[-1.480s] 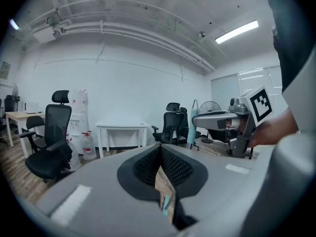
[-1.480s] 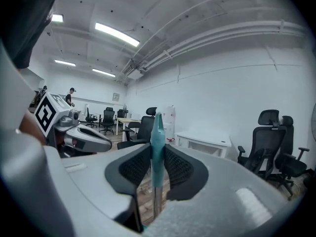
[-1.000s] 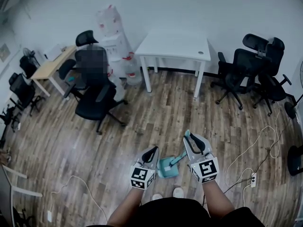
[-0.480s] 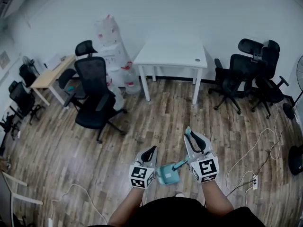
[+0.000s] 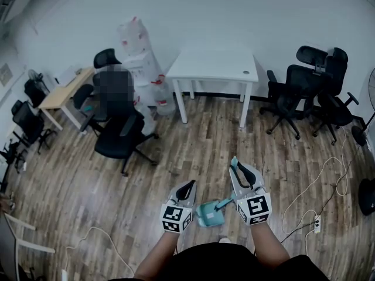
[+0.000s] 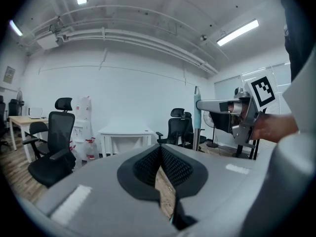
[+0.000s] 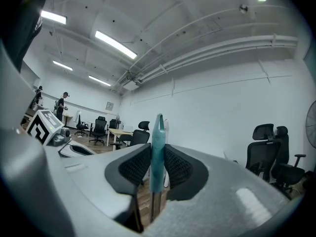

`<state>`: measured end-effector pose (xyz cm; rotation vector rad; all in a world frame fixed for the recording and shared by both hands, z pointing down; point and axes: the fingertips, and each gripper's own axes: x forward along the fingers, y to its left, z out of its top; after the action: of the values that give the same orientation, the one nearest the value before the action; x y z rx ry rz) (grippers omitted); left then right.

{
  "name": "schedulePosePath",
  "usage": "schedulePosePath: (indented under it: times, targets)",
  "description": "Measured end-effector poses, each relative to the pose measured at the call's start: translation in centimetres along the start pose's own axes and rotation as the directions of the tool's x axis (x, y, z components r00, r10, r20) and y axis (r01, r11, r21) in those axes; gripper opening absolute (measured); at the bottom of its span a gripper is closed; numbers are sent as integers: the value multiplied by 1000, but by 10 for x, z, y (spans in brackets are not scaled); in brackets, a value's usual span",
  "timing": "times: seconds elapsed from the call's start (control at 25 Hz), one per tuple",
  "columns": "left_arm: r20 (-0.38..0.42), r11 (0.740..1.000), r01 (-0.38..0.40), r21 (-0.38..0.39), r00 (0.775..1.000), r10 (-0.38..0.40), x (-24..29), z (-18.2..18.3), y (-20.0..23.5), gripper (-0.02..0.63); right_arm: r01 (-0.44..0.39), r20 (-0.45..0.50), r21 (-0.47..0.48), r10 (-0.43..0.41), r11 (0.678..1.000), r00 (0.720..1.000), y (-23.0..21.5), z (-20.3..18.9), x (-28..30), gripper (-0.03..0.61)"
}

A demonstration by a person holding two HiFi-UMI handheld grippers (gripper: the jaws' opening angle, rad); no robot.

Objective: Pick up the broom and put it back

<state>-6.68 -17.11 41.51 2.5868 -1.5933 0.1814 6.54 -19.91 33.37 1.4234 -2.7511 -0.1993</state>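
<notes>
No word, brand or number can be read anywhere. The cube (image 5: 176,218) on the left tongs (image 5: 188,187) and the one on the right tongs (image 5: 237,167) carry only black-and-white square patterns. Red print on the white wrapped stack (image 5: 140,57) left of the white table (image 5: 214,63) is too small to read.

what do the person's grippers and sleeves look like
Both the left gripper and right gripper have light grey bodies with black ribbed pads, each bearing a white cube with black square markers. The person wears a black top.
</notes>
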Motion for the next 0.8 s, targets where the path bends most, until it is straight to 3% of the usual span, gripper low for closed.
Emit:
schedulePosePath:
  times: [0.36,0.8]
  targets:
    - [-12,1000,24,9,1000,-24,1,-5,-6,20,-5,-24,-7,5,1000,1000,5,-11,3,91]
    - [-35,999,-13,-35,999,11,-6,-22,1,20,-28,-101,-29,25,999,995,8,-46,-1,91]
